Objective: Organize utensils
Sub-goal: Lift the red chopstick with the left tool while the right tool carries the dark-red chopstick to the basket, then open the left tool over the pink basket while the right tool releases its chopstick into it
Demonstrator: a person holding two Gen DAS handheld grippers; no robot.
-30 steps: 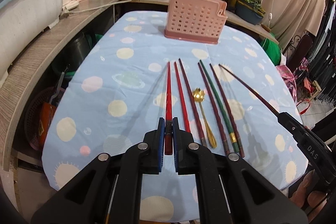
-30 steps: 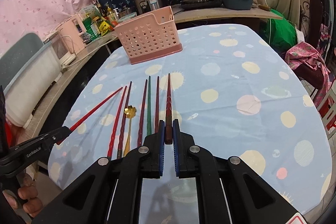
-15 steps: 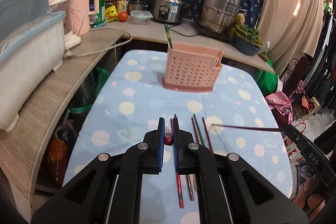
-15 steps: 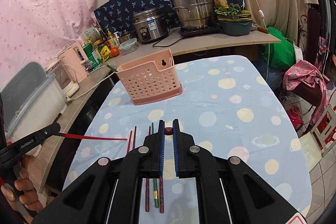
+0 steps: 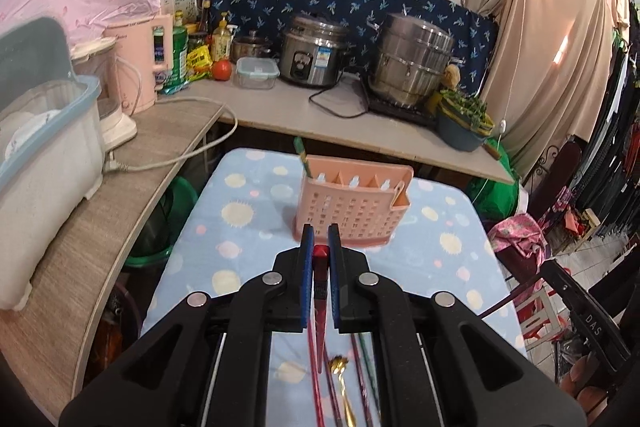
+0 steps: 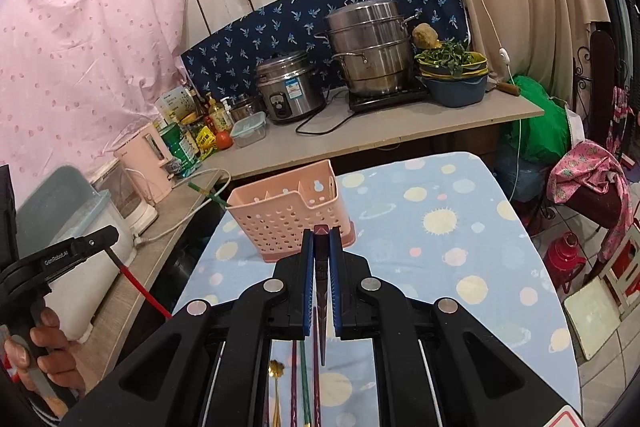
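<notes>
Black left gripper is clamped on a red chopstick and the right gripper on a maroon chopstick — both raised over loose chopsticks and a gold spoon on the dotted tablecloth — with the pink basket beyond.

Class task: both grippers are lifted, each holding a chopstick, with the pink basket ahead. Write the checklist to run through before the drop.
1. Left gripper clamped on red chopstick: ok.
2. Right gripper clamped on dark chopstick: ok.
3. Pink basket upright on the table: ok.
4. Basket slots free: partly; green chopstick fills its left end.
5. Chopstick tips over the basket: not ok.
6. Gold spoon clear of both grips: ok.
</notes>
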